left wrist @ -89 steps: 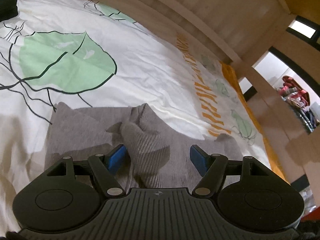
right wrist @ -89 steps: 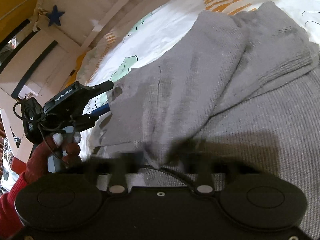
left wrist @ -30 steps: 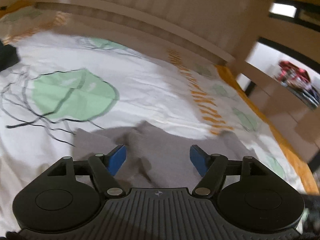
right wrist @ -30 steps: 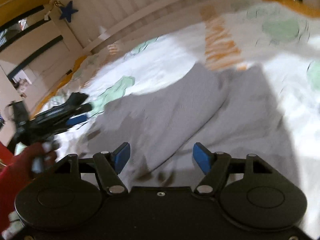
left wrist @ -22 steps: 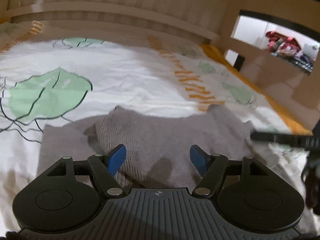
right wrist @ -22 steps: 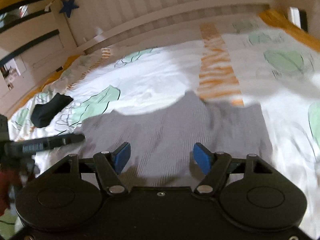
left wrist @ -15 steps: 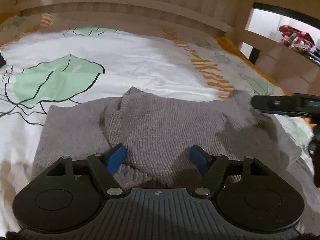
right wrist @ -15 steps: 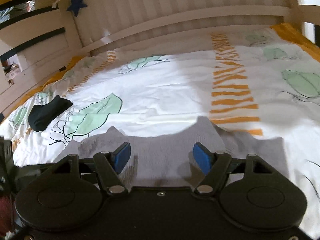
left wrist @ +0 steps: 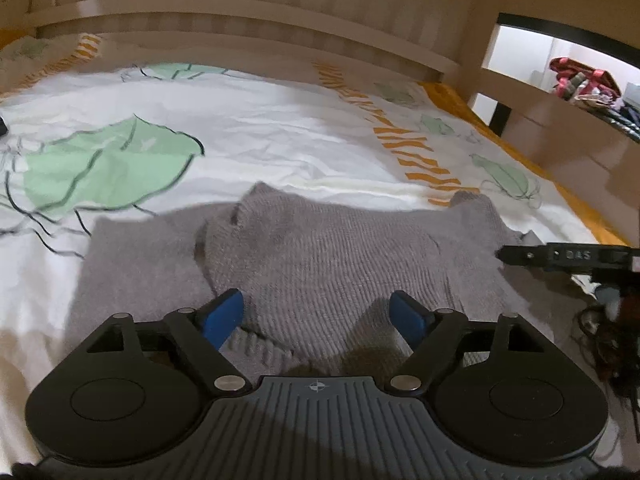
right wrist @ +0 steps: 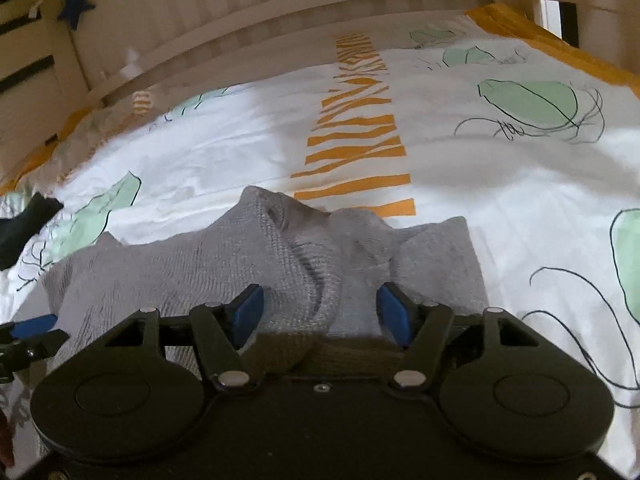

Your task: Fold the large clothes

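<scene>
Here the grey ribbed-knit sweater lies part-folded and rumpled on the white leaf-printed bedsheet. A one-layer pinch could pull the fold apart. The left gripper tilts down over its near edge, jaws opening, gripping nothing. The right gripper is closing around a raised fold, pads not yet pressing.

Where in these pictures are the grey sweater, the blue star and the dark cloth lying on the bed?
grey sweater (left wrist: 320, 256), left wrist view, middle of knit.
blue star (right wrist: 76, 6), right wrist view, its centre.
dark cloth (right wrist: 22, 228), right wrist view, its middle.
</scene>
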`<state>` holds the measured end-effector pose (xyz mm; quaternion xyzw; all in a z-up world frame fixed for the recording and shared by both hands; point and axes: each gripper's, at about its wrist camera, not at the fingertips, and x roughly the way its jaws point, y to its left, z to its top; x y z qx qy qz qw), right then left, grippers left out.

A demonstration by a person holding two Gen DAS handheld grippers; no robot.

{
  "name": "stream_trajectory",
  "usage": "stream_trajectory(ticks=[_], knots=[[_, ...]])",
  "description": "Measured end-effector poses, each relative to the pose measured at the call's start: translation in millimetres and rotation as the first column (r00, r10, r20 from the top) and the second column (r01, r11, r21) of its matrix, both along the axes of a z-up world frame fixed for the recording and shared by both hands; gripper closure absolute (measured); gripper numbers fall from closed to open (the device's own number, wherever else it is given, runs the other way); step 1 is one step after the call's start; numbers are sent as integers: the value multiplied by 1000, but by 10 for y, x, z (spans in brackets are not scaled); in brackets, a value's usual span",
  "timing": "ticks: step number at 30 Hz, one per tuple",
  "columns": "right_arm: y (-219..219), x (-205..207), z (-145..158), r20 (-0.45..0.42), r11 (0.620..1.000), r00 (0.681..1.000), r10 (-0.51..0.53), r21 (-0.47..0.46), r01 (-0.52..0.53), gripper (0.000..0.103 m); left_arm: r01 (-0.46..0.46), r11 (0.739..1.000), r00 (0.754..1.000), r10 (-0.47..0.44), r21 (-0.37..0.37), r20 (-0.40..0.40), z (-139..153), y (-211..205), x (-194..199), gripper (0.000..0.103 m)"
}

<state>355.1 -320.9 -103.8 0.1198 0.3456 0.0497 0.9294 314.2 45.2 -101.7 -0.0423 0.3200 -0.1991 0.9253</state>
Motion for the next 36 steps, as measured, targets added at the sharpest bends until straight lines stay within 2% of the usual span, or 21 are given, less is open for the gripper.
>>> stream_trajectory(ticks=[4,6,8,11,13,17,23,28,31,36], knots=[[14,-145,182,48,1000,998,-29,-5,30,33,-17,1000,996,15,19,83,220,44,66,23],[24,-184,261,83,1000,996,-22,-12,23,32,-47,998,996,44,38,78,253,74,181,23],[51,-249,315,101,1000,995,-10,-14,12,32,-108,993,994,106,44,39,209,160,306,23],[75,-358,363,98,1000,995,9,-8,-8,30,-230,972,967,235,56,-103,54,371,462,23],[75,-467,394,89,1000,996,16,-5,-16,28,-239,971,962,237,-2,-133,-3,550,421,23],[-5,-732,465,72,1000,997,8,24,-10,27,-261,965,955,263,34,-139,45,754,187,23],[-187,-1177,581,31,995,999,-40,90,37,23,-280,960,944,274,-10,-181,174,1104,-311,23],[-263,-1562,678,-3,992,999,-54,117,54,18,-242,970,955,234,-25,-185,375,1259,-803,23],[-268,-1791,718,-21,991,999,-49,121,51,11,-211,977,960,201,-31,-193,465,1268,-1086,23],[-268,-2148,710,-79,984,996,-45,167,58,4,-137,991,971,133,-7,-198,526,1140,-1535,22]])
